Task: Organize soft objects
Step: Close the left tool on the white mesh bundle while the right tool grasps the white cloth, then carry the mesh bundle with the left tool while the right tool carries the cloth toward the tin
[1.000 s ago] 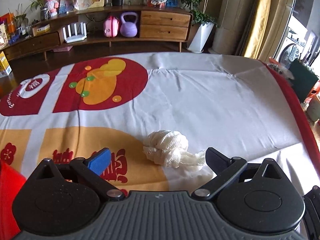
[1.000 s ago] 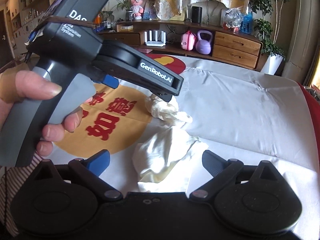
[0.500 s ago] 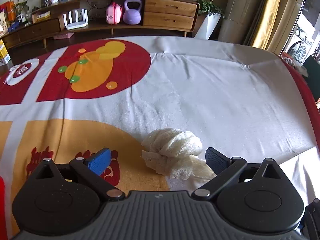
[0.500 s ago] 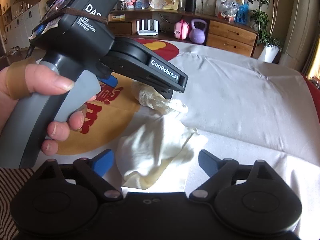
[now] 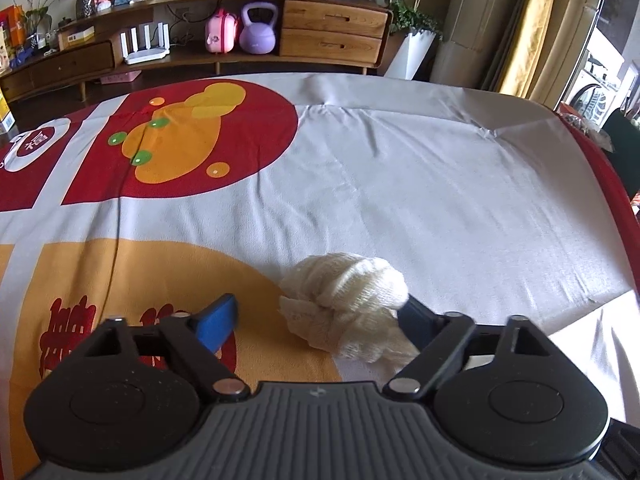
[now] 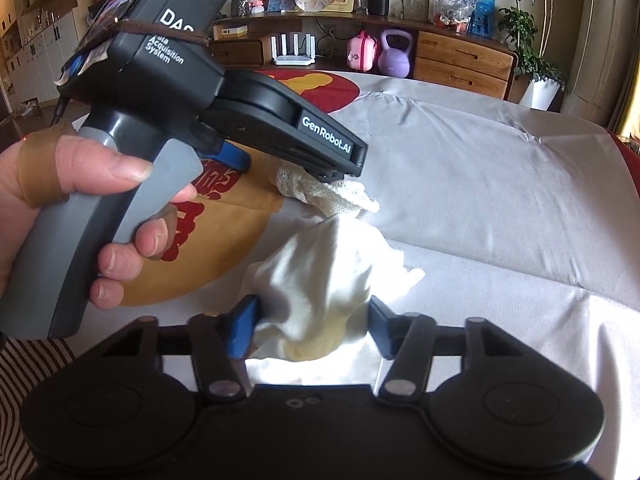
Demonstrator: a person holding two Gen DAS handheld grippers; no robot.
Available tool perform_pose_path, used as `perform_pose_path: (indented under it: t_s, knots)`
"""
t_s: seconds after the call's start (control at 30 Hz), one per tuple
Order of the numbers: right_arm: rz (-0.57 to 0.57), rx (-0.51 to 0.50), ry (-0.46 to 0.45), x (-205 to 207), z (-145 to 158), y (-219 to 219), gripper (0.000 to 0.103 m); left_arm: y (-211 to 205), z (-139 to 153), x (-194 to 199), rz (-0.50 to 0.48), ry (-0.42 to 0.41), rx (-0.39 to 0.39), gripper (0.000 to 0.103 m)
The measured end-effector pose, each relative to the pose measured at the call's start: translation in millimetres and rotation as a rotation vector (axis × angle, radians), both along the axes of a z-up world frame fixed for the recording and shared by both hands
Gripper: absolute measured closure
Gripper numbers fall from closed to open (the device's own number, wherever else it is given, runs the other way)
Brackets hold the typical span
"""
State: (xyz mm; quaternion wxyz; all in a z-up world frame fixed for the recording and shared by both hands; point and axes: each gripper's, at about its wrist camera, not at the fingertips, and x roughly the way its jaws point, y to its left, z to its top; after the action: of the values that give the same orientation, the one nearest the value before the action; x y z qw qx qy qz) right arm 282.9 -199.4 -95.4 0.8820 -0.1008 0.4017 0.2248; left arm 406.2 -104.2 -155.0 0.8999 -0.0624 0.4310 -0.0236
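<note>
Two hand-held tools worked side by side over a surface covered by a cloth [image 5: 420,184], white with red and orange printed shapes; whether a bench or a bed lay under it could not be told.

In the left wrist view, the left tool [image 5: 320,318] pointed down at a knotted bundle of cream gauze-like fabric [image 5: 348,304] lying on the cloth at the edge of an orange printed circle. Its jaws had just been closing but stood apart, with the bundle between them. The right-hand pad touched the bundle's side, while the blue left-hand pad [image 5: 216,322] stood clear of it with printed cloth showing in the gap.

In the right wrist view, the right tool [image 6: 310,330] had also just been closing, and its two blue pads pressed on either side of a crumpled white soft cloth [image 6: 320,280], clamping its near end. That cloth lay on the covering just in front of the gauze bundle, their ends touching or nearly so.

A person's left hand [image 6: 80,200], thumb wrapped in tan tape, held the left tool's grey handle.

Behind stood a wooden sideboard [image 5: 332,32] with a purple kettlebell [image 5: 258,30] and a pink case [image 5: 220,36].
</note>
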Motion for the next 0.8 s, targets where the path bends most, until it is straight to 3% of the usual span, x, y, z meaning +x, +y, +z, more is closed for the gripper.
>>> perform_pose_path:
  t_s: [0.23, 0.47, 0.8]
  knots:
    - [-0.025, 0.03, 0.006, -3.6, 2.6, -1.2, 0.069, 7.3, 4.6, -3.0, 0.005, -0.003, -0.04, 0.055]
    - [-0.081, 0.097, 0.019, -7.8, 6.5, -9.0, 0.085, 19.5, 10.9, -10.8, 0.034, -0.019, -0.034, 0.06]
    - [-0.138, 0.153, 0.021, -22.8, 23.3, -13.6, 0.088, 40.8, 30.4, -37.0, 0.061, -0.023, -0.034, 0.06]
